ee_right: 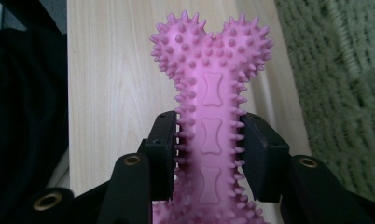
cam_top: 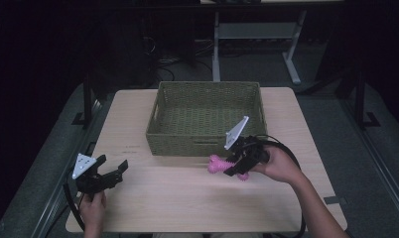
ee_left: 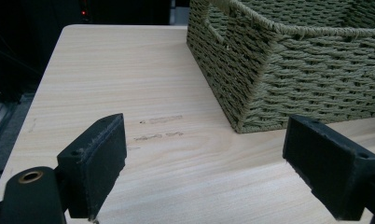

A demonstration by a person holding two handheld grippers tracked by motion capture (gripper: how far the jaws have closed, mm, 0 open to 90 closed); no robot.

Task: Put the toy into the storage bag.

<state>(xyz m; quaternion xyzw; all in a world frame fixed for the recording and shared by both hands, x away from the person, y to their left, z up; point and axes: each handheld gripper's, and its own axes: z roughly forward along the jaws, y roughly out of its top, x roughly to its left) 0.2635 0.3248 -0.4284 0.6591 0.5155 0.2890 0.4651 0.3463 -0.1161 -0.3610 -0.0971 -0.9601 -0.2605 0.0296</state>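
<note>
A pink spiky bone-shaped toy (cam_top: 218, 164) is held just in front of the green woven basket (cam_top: 206, 144), above the table. My right gripper (cam_top: 235, 165) is shut on its shaft; in the right gripper view both jaws press the sides of the toy (ee_right: 210, 121), whose knobbed end points away from me. My left gripper (cam_top: 113, 171) stands open near the table's front left corner, low over the wood. In the left gripper view its fingers (ee_left: 94, 161) are wide apart with nothing between them, and the basket (ee_left: 297, 70) lies ahead to the right.
The light wooden table (cam_top: 187, 198) carries faint marks (ee_left: 160, 128) near the basket's left corner. Dark floor, cables and a white desk frame (cam_top: 257, 34) lie beyond the far edge. Black cables trail from both grippers.
</note>
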